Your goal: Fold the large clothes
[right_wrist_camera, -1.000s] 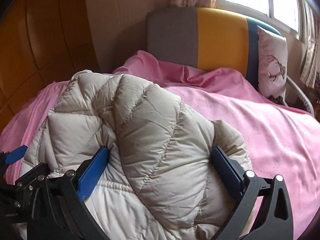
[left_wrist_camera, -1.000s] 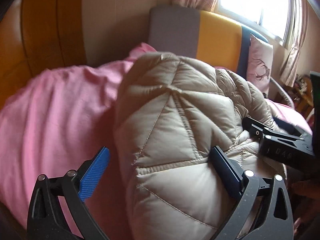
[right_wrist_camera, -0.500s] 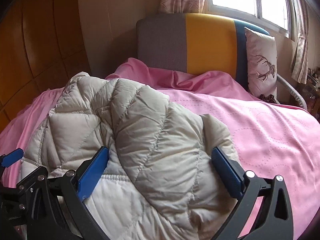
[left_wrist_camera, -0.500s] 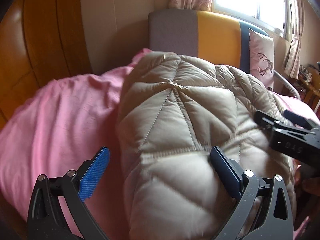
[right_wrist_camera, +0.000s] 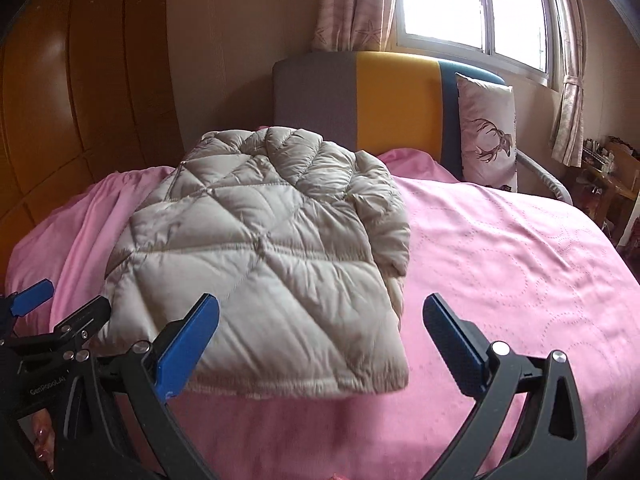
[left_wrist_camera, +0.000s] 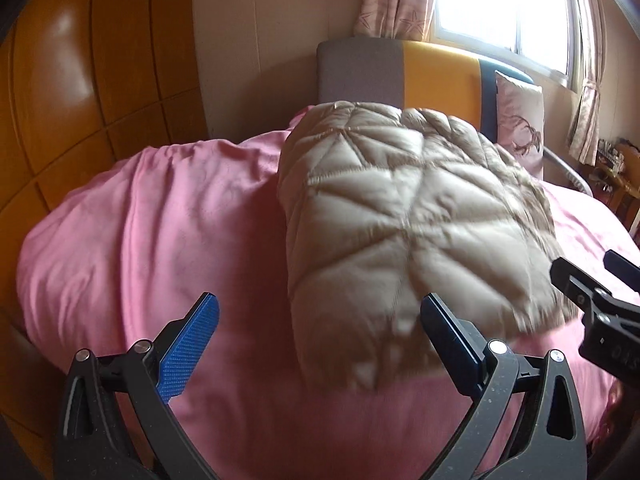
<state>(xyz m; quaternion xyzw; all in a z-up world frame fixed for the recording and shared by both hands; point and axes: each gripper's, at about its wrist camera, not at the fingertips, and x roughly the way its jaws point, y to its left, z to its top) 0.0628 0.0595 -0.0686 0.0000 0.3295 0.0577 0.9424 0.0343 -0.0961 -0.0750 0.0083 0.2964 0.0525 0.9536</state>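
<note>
Both grippers back off since a second ago, let go of coat. Pink bed [right_wrist_camera: 500,248] big. Puffy coat [right_wrist_camera: 260,248] folded flat near bed's left edge. Left gripper [left_wrist_camera: 320,336], right gripper [right_wrist_camera: 320,332] wide open, empty. Folding looks finished.

Quilted jacket [right_wrist_camera: 260,248] was puffy cloth with slight sheen, bedspread [right_wrist_camera: 500,260] soft matt cloth, wardrobe [left_wrist_camera: 80,80] glossy wood, fingers [right_wrist_camera: 188,344] textured plastic.

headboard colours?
The headboard has three vertical bands: grey, yellow, then dark blue beside the pillow. Clearest in the right wrist view.
</note>
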